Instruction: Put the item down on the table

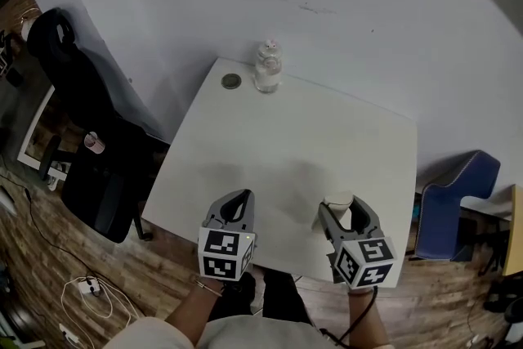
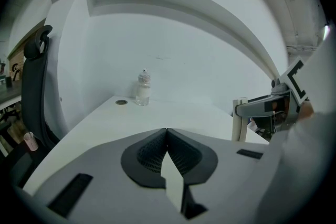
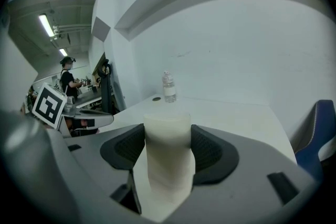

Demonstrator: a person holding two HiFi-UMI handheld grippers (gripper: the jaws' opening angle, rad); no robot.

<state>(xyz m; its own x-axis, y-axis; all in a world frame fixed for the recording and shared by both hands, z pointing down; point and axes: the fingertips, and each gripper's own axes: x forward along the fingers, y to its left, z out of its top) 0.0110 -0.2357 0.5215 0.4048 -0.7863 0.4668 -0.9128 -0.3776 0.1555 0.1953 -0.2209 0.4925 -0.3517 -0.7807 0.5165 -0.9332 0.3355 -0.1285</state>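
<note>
Hold is at the mid-wall of the white cylinder (image 3: 167, 165), clamped upright by our right tool (image 3: 168, 139) over the tabletop (image 1: 286, 135) near edge; we judge it light, smooth, perhaps crushable, while our left tool (image 2: 167, 131) is pinched together, empty.

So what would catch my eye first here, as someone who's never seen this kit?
Probably the right tongs, clamped on a white cylinder near the front edge of the white table. The left tongs beside them are shut and empty. At the far edge stands a clear water bottle, with a small round disc next to it.
</note>
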